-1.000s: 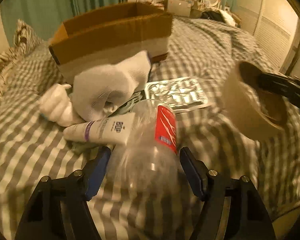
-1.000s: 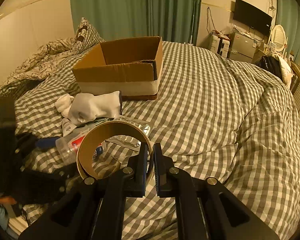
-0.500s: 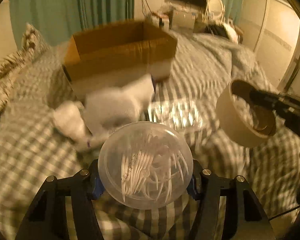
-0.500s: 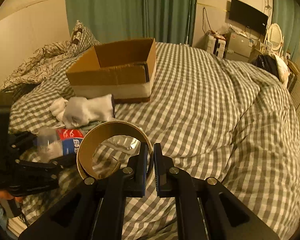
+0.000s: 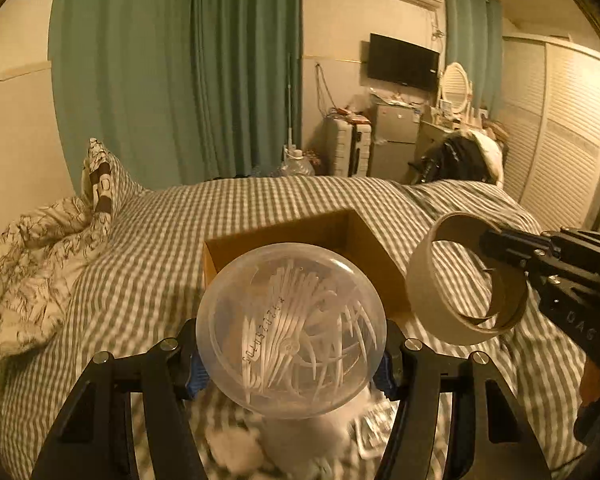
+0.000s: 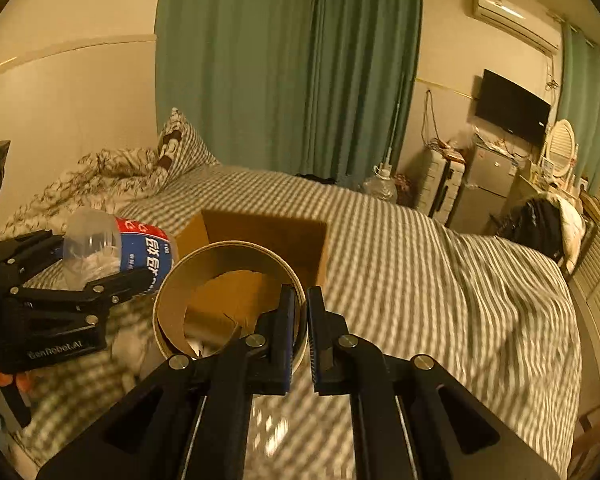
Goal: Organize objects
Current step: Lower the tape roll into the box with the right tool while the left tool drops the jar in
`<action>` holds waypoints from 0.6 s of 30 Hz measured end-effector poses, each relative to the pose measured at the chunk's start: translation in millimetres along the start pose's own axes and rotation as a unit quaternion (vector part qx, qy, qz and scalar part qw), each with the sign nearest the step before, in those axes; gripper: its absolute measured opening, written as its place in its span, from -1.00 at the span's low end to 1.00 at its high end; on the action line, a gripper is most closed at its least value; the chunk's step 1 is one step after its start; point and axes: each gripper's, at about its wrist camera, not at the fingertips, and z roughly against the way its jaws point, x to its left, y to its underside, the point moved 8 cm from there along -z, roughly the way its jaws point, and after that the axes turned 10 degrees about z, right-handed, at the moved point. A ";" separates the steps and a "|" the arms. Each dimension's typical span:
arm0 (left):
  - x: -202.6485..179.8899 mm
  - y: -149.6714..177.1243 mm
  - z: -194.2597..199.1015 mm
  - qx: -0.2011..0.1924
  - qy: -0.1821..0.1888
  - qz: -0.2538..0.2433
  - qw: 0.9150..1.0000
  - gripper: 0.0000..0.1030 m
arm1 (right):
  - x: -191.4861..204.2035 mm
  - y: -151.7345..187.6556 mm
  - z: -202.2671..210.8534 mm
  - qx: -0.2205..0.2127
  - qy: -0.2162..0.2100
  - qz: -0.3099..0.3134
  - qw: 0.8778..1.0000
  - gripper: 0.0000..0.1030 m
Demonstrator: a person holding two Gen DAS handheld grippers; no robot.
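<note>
My left gripper (image 5: 292,356) is shut on a clear plastic jar (image 5: 292,336) of white picks, its round base facing the camera. The jar's red and blue label shows in the right wrist view (image 6: 140,252). My right gripper (image 6: 299,336) is shut on the wall of a cardboard tape ring (image 6: 228,304), which also shows in the left wrist view (image 5: 460,280). Both are held above the bed, near an open cardboard box (image 5: 352,240), also seen beyond the ring (image 6: 268,232).
The bed has a grey checked cover (image 6: 420,260). A patterned quilt and pillow (image 5: 40,248) lie at the left. White socks (image 5: 236,448) and a foil blister pack (image 5: 368,440) lie blurred below my left gripper. Green curtains and a dresser stand behind.
Both grippers rose and moved toward the box. The left gripper closed on the jar and lifted it off the bed; the socks and blister pack dropped low in view.
</note>
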 end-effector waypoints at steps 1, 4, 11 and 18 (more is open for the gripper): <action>2.7 -4.6 -8.2 0.001 -0.003 0.001 1.000 0.24 | -1.5 -8.3 -13.7 0.003 0.000 0.000 1.000 -0.88; 12.8 -15.2 -41.7 0.010 -0.015 -0.002 1.000 0.24 | -5.6 -24.2 -53.3 0.018 -0.011 -0.013 1.000 -0.88; 30.4 -4.5 -105.3 0.045 -0.016 -0.005 0.999 0.24 | -8.6 -25.2 -141.4 0.065 -0.028 -0.031 0.997 -0.88; 37.0 8.9 -125.2 0.067 -0.016 0.007 0.998 0.26 | -3.5 -13.5 -175.1 0.078 -0.035 -0.034 0.996 -0.87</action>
